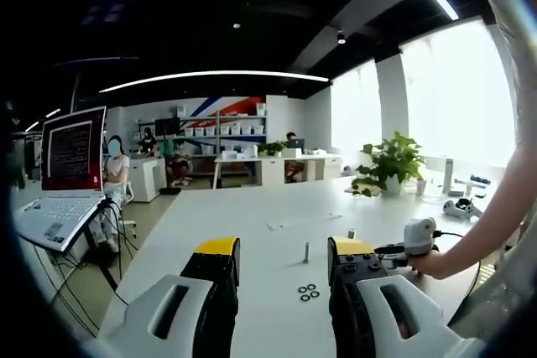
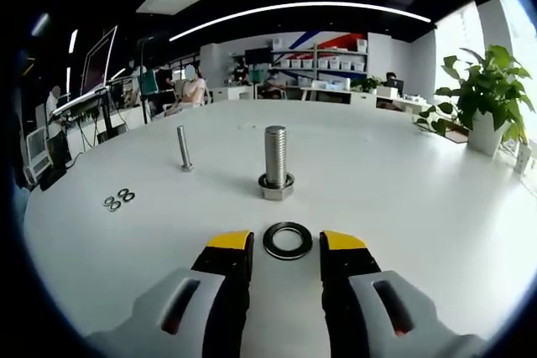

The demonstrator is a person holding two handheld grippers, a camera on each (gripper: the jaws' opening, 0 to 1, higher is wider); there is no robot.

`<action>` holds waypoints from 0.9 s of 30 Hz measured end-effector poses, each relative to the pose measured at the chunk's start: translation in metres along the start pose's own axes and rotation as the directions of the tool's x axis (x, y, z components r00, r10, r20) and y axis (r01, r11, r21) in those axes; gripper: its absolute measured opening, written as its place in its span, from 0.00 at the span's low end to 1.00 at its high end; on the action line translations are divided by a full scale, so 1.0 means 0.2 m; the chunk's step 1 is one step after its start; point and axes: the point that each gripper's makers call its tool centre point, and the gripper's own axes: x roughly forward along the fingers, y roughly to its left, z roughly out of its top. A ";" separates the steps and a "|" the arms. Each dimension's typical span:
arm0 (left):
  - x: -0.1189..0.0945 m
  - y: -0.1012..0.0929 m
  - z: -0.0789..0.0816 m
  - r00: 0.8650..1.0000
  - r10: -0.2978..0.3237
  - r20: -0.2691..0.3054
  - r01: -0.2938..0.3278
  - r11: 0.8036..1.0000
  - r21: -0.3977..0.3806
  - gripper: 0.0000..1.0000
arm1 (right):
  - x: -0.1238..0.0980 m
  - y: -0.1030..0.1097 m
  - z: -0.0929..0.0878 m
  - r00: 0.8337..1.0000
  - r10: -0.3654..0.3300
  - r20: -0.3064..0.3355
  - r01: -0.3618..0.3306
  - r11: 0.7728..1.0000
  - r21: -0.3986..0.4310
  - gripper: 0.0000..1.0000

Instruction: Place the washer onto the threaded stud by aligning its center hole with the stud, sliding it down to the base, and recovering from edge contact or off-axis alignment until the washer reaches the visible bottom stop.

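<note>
Left gripper view: left gripper point(image 1: 281, 267) hovers over the white surface point(image 1: 252, 224), fingers point(image 1: 216, 262) spread wide, nothing between them. Past the tips, three small washers point(image 1: 308, 293) lie clustered on the surface, touching or nearly so. A thin stud point(image 1: 306, 251) stands upright just beyond them. Further toward the far edge, a second short post point(image 1: 351, 232), too small to make out. At the right side, a hand point(image 1: 430, 264) holds the right gripper point(image 1: 394, 251) low over the surface; can't tell its finger state from here. Laptop point(image 1: 63, 175) sits on a stand off the surface's left edge, potted plant point(image 1: 390, 162) near the far right edge.

Right gripper view: right gripper point(image 2: 287, 242) is low over the surface point(image 2: 403, 199), fingers point(image 2: 231, 245) wide apart and holding nothing. The large black washer point(image 2: 288, 240) lies flat on the surface, right between the fingertips, not gripped. Just beyond it, the big threaded stud point(image 2: 275, 157) stands upright, with a nut point(image 2: 276, 185) and what looks like a washer ring at its base. Washer and stud are near but apart; the washer isn't on the stud. A thin stud point(image 2: 184, 148) stands upright to the left of the big one, well apart. Three small washers point(image 2: 118, 199) sit close together near the surface's left edge. Potted plant point(image 2: 488, 94) at the right edge.
</note>
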 end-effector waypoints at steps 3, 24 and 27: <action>0.00 0.00 0.00 1.000 0.000 0.002 0.000 1.000 0.001 0.40 | 0.01 0.00 0.00 1.000 0.001 0.003 -0.001 1.000 0.001 0.33; 0.01 0.00 0.00 1.000 -0.001 -0.001 0.001 1.000 -0.003 0.40 | 0.02 0.00 0.01 1.000 0.007 0.015 -0.007 1.000 -0.005 0.29; 0.01 0.00 -0.01 1.000 -0.001 -0.002 0.001 1.000 -0.004 0.40 | 0.02 0.00 0.01 1.000 0.011 0.015 -0.010 1.000 -0.007 0.28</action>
